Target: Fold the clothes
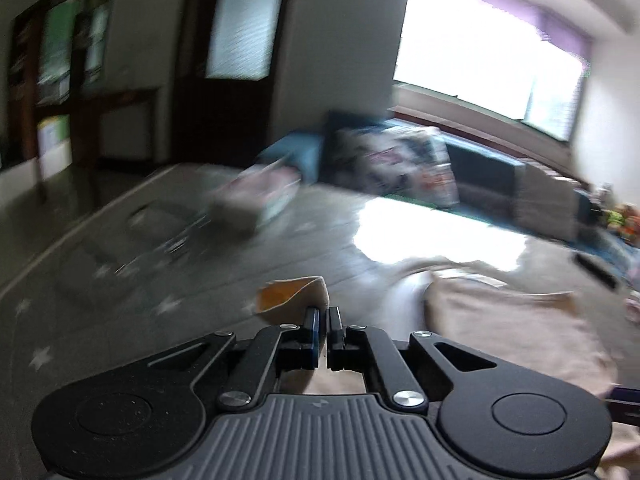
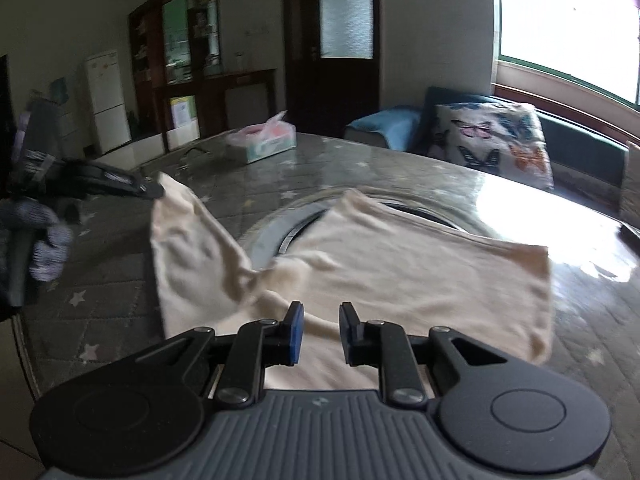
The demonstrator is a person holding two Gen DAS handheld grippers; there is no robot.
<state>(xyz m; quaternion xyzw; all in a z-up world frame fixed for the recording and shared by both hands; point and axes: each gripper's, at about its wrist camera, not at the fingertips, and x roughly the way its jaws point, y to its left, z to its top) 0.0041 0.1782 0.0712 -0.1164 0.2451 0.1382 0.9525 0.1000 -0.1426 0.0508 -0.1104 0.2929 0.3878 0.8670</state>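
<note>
My left gripper [image 1: 323, 322] pinches the cream garment's [image 2: 420, 264] corner, right gripper [image 2: 320, 320] hangs open above it; I should lift evenly.

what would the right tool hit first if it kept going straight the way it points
Most likely the cream garment: it lies on the table right ahead of the open right tool, its cloth already showing between the fingers. Depth is hard to judge in this fisheye view.

Both wrist cameras are riding low over the table [image 2: 400, 168], looking forward toward twelve o'clock along their fingers, sharing the cream cloth [image 2: 420, 264], tissue box [image 2: 262, 140], door [image 2: 332, 40] and window [image 2: 568, 12].
</note>
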